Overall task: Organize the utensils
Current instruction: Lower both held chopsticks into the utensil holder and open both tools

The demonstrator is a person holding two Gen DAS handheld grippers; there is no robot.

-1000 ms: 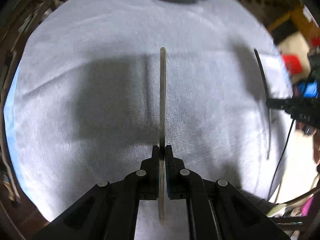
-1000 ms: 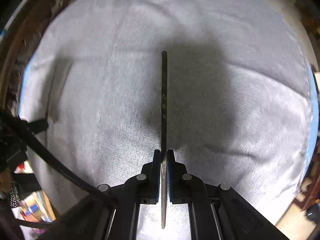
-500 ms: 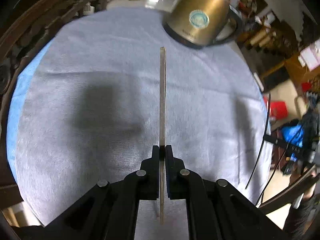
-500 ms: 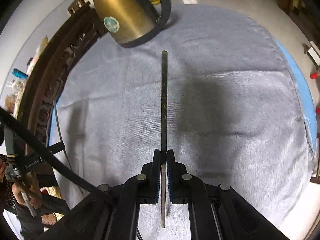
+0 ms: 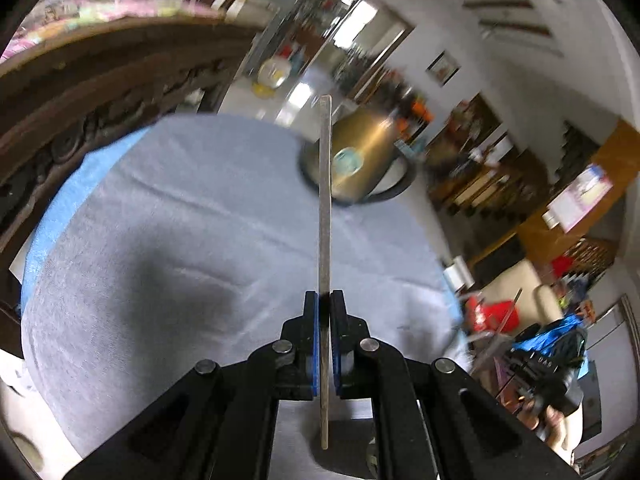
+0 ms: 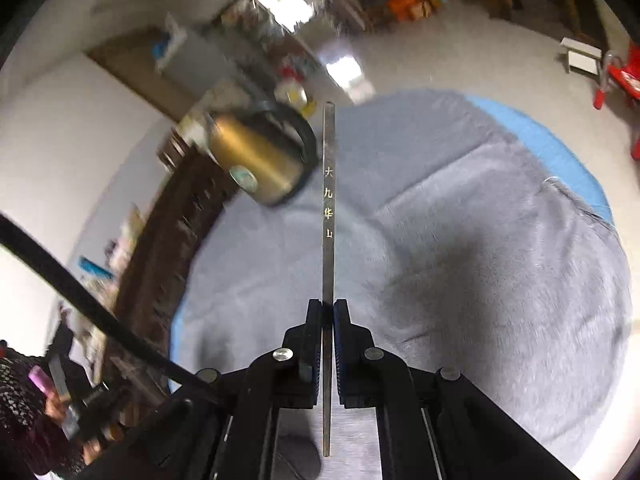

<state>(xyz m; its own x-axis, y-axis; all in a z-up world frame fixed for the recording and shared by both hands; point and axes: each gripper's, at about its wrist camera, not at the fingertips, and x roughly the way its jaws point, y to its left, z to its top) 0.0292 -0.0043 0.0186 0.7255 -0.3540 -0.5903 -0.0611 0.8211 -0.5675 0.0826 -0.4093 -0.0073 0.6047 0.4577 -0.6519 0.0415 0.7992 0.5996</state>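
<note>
Metal, thin and stiff: one slim silver chopstick (image 5: 325, 200) clamped between the blue-padded fingers (image 5: 311, 344) of the left gripper (image 5: 324, 300), a darker grey chopstick with gold characters (image 6: 328, 208) pinched likewise in the right gripper (image 6: 328, 306). Both held aloft, clear of the grey cloth-covered round table (image 5: 160, 240). Likely light, rigid, slick on polished faces; prone to pivoting or sliding under a narrow pinch. Gripped near the rear third, a short tail behind the pads, long part forward. Long axis straight ahead along each gripper's fingers, far ends aimed toward the brass-coloured kettle with black handle (image 6: 256, 168) at the table's far edge. Safest hold probably nearer mid-length, square across the flats.
</note>
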